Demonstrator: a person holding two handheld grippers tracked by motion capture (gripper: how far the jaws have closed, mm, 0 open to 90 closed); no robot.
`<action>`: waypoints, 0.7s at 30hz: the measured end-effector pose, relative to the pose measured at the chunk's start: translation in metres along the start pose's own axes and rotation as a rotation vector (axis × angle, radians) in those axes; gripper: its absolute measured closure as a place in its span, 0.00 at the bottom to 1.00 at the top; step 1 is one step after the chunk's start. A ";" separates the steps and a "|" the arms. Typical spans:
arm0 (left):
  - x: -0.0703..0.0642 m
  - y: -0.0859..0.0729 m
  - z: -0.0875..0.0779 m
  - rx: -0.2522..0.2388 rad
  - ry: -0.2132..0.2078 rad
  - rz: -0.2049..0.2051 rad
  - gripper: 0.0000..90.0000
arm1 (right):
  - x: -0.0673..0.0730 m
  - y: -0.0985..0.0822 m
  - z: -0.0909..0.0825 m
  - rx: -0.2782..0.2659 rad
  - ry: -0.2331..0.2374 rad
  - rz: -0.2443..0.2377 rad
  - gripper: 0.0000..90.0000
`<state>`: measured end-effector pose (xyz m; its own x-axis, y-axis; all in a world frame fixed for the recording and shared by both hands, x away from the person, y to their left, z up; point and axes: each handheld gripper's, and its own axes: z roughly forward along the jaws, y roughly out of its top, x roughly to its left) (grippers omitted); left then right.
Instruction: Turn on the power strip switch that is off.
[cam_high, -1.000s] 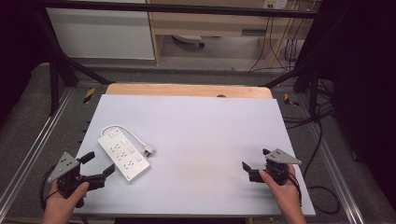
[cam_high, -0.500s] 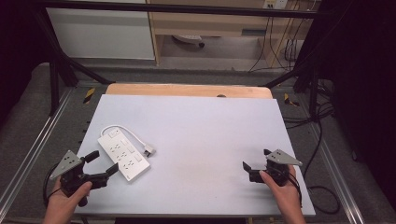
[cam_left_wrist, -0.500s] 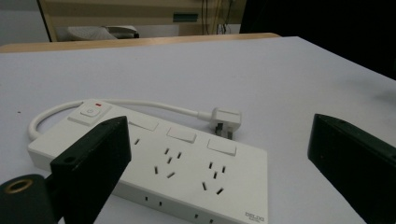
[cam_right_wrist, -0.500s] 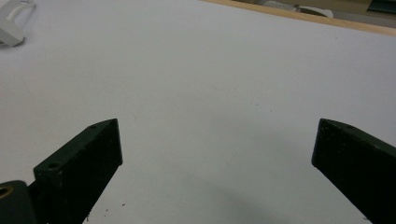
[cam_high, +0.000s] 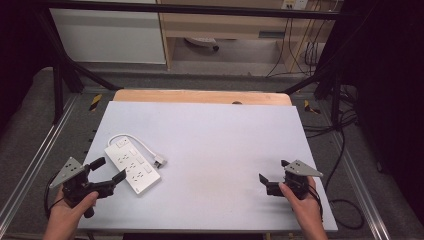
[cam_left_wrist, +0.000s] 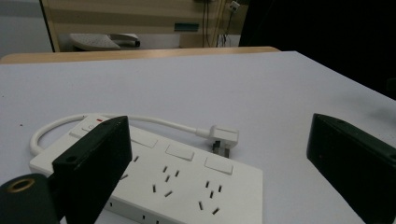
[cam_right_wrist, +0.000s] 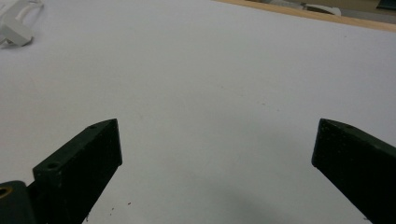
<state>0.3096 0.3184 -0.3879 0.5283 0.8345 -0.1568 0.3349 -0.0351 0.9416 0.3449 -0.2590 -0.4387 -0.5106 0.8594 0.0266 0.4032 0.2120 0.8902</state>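
Left tool (cam_high: 105, 175) gapes beside the power strip (cam_high: 132, 166) near the table's (cam_high: 225, 130) left edge; I risk shoving it. Right tool (cam_high: 272, 181) open, empty.

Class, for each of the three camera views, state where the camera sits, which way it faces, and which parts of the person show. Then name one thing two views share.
High view: above the person's side, facing forward and down on the table; both hands, left claw and right claw show.
Left gripper view: on the left claw, looking across the power strip; its open jaws show.
Right gripper view: on the right claw, facing bare tabletop; its open jaws show.
Shared: the plug shows in both gripper views.
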 end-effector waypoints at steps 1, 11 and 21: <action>-0.001 0.001 0.000 -0.001 -0.001 0.001 0.07 | 0.000 0.000 0.000 0.001 -0.001 0.001 0.02; -0.004 0.011 0.004 0.007 -0.007 0.024 0.07 | 0.000 0.000 0.001 0.004 0.002 -0.005 0.02; 0.002 0.028 0.017 0.001 0.005 0.031 0.06 | -0.001 0.000 -0.001 -0.001 0.006 0.000 0.03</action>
<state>0.3329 0.3096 -0.3669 0.5349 0.8355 -0.1260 0.3193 -0.0617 0.9457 0.3449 -0.2603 -0.4387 -0.5153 0.8565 0.0293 0.4025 0.2117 0.8906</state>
